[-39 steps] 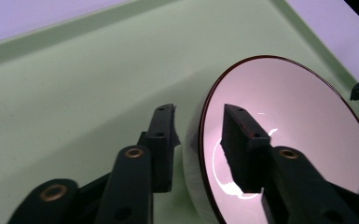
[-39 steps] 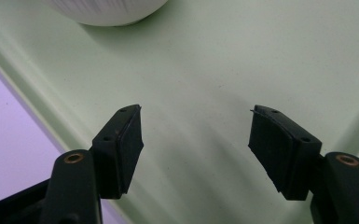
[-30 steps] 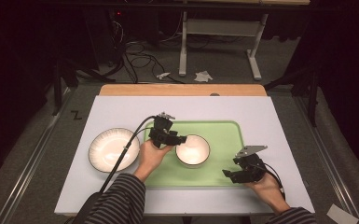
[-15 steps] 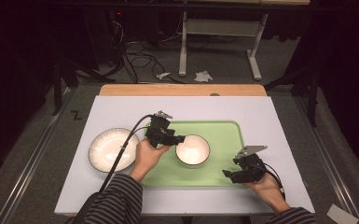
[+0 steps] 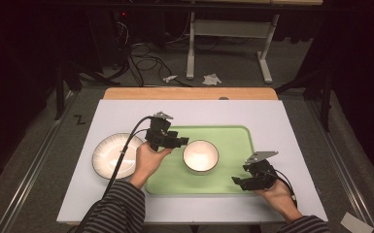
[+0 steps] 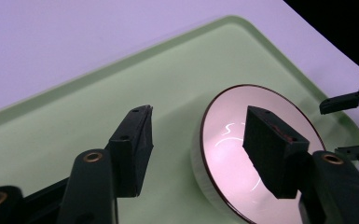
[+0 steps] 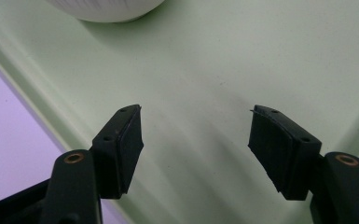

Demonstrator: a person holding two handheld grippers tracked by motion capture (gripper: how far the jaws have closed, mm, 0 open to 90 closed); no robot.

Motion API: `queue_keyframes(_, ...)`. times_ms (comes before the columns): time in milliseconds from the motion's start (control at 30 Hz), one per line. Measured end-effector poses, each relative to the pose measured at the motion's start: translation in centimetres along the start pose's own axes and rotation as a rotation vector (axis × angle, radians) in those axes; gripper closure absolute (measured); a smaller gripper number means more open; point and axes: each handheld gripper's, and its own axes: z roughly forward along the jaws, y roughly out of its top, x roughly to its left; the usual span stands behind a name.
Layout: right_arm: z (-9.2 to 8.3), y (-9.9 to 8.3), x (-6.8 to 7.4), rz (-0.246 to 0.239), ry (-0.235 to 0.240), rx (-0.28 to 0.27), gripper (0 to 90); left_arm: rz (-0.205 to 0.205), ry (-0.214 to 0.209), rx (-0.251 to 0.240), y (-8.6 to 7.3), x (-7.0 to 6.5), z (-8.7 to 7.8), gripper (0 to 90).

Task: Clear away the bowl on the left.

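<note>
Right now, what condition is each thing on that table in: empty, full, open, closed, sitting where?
Bowl: upright, empty, on the green tray.
Green tray: flat on the table, holding the bowl.
Plate: empty, on the table left of the tray.
Left gripper: open, jaws either side of the bowl's rim, not gripping.
Right gripper: open, over the tray's corner, holding nothing.

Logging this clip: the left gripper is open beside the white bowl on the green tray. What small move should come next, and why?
Probably close the left gripper on the rim of the white, dark-rimmed bowl. In the left gripper view its open jaws straddle the near rim, one over the bowl's inside, one outside above the pale green plastic tray. The right gripper hovers open at the tray's corner.
</note>
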Motion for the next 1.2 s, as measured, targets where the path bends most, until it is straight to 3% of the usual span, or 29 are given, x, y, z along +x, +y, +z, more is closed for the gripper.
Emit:
queue_keyframes(400, 0.0, 0.0, 0.0, 0.001, -0.007, 0.006, 36.2, -0.008, 0.002, 0.0, 0.7, 0.4, -0.9, 42.1)
queue_keyframes(900, 0.0, 0.0, 0.1, -0.004, -0.004, 0.009, 36.2, -0.055, 0.005, -0.078, 2.0, 1.7, -3.6, 42.4)
queue_keyframes(1200, 0.1, 0.0, 0.1, -0.005, -0.003, 0.008, 36.2, -0.042, 0.012, -0.083, 2.1, 1.6, -4.4, 42.3)
